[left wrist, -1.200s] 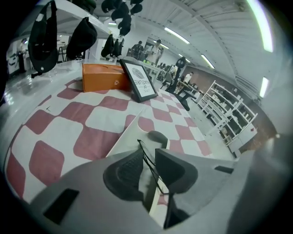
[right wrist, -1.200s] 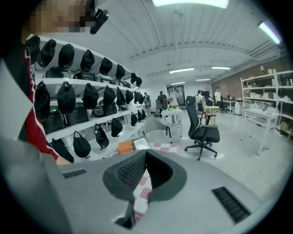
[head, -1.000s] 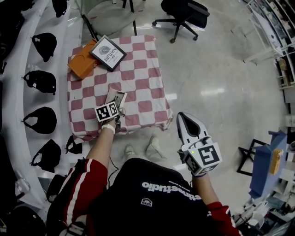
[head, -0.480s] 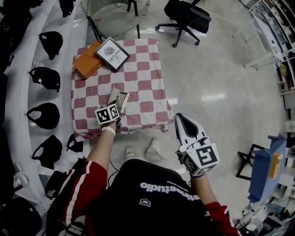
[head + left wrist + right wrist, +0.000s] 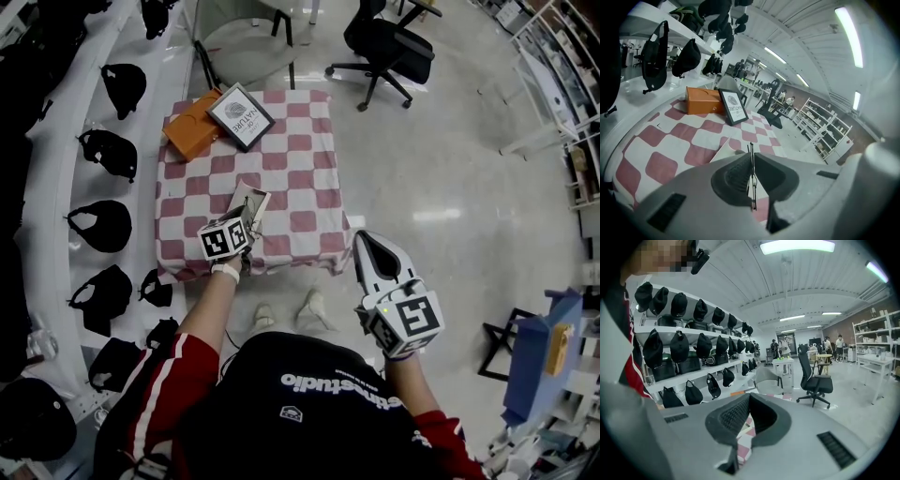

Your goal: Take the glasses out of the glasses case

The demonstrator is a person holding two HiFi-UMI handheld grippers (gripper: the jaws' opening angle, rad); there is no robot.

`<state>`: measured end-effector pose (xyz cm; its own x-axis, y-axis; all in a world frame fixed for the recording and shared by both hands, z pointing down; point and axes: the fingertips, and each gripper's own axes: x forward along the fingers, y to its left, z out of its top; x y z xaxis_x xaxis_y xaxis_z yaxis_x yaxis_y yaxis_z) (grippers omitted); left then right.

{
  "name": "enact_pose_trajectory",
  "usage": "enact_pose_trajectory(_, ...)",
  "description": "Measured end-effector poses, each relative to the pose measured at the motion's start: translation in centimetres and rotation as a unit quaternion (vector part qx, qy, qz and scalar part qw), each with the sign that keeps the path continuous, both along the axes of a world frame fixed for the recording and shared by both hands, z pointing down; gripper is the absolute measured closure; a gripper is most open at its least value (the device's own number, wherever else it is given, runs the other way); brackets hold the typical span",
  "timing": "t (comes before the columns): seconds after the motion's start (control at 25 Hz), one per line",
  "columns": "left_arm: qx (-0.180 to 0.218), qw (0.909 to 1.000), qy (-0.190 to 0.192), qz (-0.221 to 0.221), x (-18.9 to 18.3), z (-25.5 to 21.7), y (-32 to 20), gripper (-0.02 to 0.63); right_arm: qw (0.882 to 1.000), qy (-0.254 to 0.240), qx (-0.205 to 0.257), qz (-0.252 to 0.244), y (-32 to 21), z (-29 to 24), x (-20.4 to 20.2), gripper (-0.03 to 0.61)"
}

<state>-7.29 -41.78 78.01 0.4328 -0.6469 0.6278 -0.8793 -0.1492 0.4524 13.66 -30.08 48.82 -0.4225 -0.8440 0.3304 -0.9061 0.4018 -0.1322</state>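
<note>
Two tongs in view. My left tongs [image 5: 750, 154], which have just been closing, pinch the thin dark glasses [image 5: 753, 187] above the checked surface [image 5: 300, 169]; the pale case [image 5: 251, 200] lies at their 12 o'clock. My right tongs [image 5: 749, 393], closed and empty, hang beyond the surface's 4 o'clock corner.

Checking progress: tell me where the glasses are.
Left gripper view: the glasses are between the left gripper's jaws, which have just been closing on them, over the pale case on the checkered tablecloth.
</note>
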Motion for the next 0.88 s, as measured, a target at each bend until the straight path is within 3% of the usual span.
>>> enact_pose_trajectory(0.52,0.056,0.9962,0.066,-0.011,-0.5,-6.4,3.2,0.591,0.999,0.003,0.029,-0.019,-0.1,-2.5,-1.2,0.581)
enact_pose_trajectory(0.88,0.135,0.9884,0.069,0.009,-2.0,-13.8,4.3,0.591,0.998,0.001,0.061,-0.021,0.9,-5.4,-2.2,0.581)
